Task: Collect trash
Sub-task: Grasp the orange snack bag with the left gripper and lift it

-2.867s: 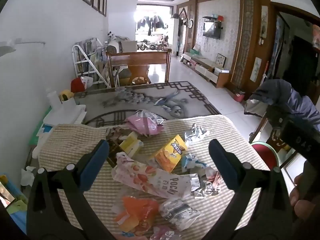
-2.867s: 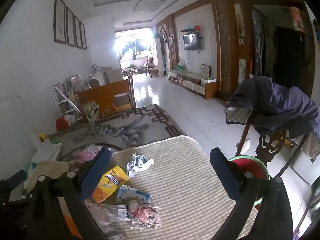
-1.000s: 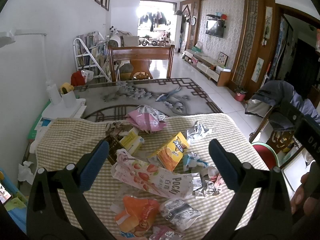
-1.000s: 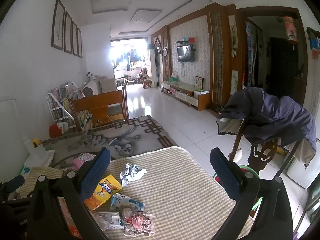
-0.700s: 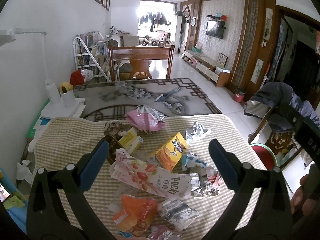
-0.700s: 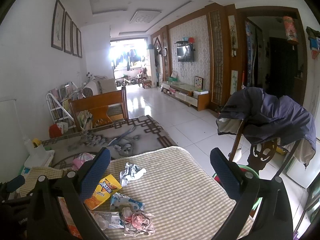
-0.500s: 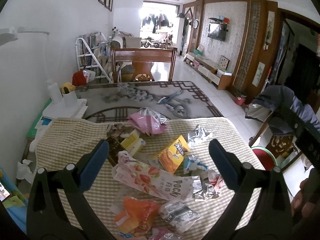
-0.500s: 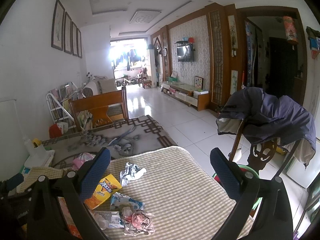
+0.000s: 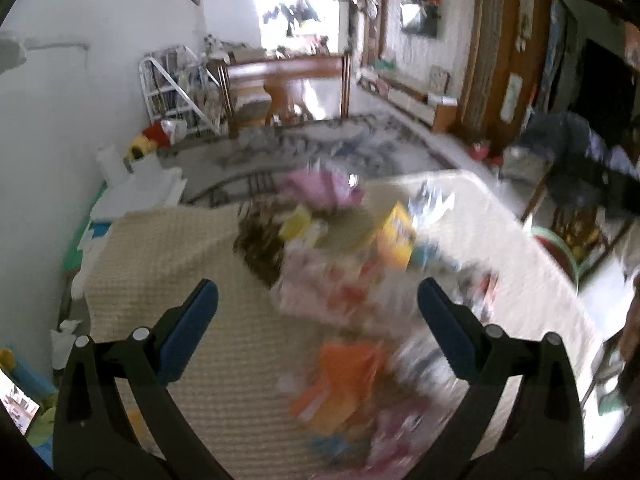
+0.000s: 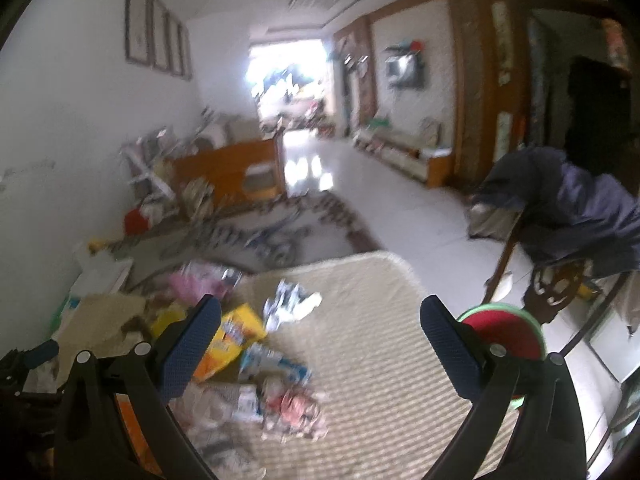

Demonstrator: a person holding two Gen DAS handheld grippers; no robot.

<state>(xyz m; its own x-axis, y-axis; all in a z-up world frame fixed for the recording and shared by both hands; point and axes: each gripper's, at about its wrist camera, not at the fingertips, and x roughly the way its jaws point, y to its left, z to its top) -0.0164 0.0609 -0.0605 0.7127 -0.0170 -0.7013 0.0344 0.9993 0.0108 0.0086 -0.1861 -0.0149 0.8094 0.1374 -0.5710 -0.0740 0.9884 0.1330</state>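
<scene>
Both views are motion-blurred. Several snack wrappers lie on a checked tablecloth (image 9: 192,264): an orange packet (image 9: 344,380), a large pink-white wrapper (image 9: 332,288), a yellow box (image 9: 396,236) and a pink bag (image 9: 324,188). My left gripper (image 9: 318,316) is open and empty, above the near wrappers. My right gripper (image 10: 320,340) is open and empty, above the tablecloth (image 10: 380,352), right of the yellow box (image 10: 236,332), a silver foil wrapper (image 10: 292,308) and a crumpled red-white wrapper (image 10: 292,404).
A red bin with a green rim (image 10: 500,332) stands on the floor right of the table, also in the left wrist view (image 9: 556,248). A chair draped with a dark jacket (image 10: 568,208) is behind it. A white stand (image 9: 136,184) sits at the table's left.
Both grippers are moving fast, so both views have blurred. The left view has tipped down and shifted left over the wrappers. The right view has dropped closer to the table. Both grippers stay open.
</scene>
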